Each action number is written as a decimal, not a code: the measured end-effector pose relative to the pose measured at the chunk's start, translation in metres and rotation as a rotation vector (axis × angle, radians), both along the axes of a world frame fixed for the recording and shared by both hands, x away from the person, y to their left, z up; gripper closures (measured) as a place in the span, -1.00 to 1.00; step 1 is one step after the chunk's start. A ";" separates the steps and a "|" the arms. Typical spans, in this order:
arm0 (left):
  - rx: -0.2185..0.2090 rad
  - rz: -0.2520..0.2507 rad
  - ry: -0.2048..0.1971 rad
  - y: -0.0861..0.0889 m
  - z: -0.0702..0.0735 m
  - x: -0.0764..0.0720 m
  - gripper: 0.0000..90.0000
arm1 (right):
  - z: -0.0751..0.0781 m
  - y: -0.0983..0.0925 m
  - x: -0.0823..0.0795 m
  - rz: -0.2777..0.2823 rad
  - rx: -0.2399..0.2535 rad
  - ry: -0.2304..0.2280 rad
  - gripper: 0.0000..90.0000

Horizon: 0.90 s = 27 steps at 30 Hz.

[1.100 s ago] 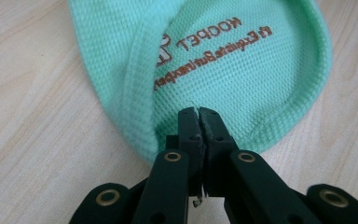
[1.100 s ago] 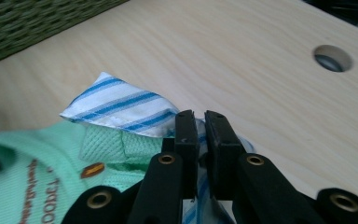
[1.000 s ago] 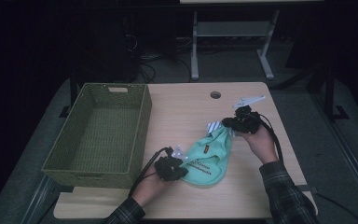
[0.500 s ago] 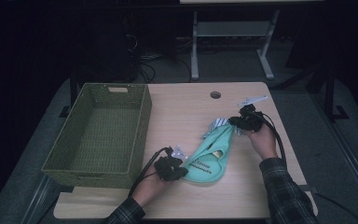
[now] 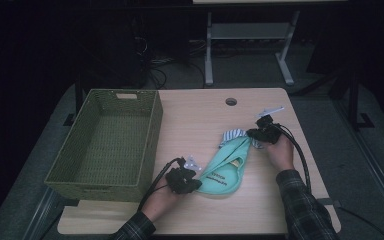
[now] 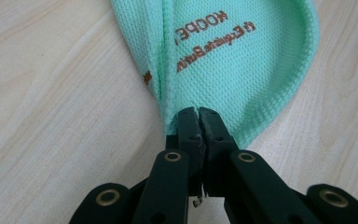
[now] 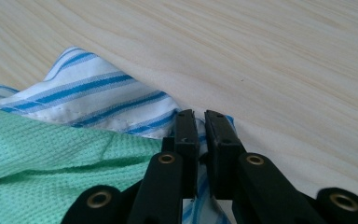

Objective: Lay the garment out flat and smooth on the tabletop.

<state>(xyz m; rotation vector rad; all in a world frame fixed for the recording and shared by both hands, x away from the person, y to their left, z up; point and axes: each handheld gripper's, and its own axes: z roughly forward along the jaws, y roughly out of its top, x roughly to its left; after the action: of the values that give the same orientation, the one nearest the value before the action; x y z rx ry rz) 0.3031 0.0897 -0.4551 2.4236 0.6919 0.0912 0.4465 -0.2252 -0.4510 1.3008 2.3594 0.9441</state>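
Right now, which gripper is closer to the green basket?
Left. The left gripper sits just beside the basket, near its front corner, clamped on the green cloth. The right gripper is across the table, farther away.

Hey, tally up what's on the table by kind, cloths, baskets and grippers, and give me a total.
Cloths: 2, the mint green cloth and the blue-striped white cloth
Baskets: 1, the green woven basket
Grippers: 2, the left gripper and the right gripper
Total: 5

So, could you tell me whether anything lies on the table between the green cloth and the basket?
Nothing visible does: bare table separates the green cloth from the basket; both grippers already clamp the cloth's ends.
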 end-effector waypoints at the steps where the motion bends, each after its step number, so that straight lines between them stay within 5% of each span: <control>1: 0.000 0.000 0.000 0.000 0.000 0.000 0.95 | -0.001 0.000 0.000 -0.001 0.004 0.001 0.83; 7: -0.001 -0.001 0.002 0.000 0.000 0.000 0.95 | 0.006 -0.001 -0.003 0.022 0.062 -0.010 0.51; 16: -0.008 -0.003 0.007 0.000 0.000 0.000 0.92 | 0.026 -0.001 -0.020 0.036 0.085 -0.058 0.39; 23: -0.038 -0.034 0.049 -0.002 0.001 0.000 0.75 | 0.028 -0.004 -0.041 0.076 0.109 -0.066 0.69; 27: -0.098 -0.028 0.021 -0.005 0.013 -0.001 0.77 | 0.025 -0.005 -0.052 0.104 0.097 -0.072 0.99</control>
<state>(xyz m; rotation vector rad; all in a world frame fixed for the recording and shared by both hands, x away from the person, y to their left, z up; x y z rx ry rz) 0.3018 0.0851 -0.4422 2.3426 0.6568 0.0206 0.3944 -0.2299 -0.4256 1.1669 2.3723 1.1298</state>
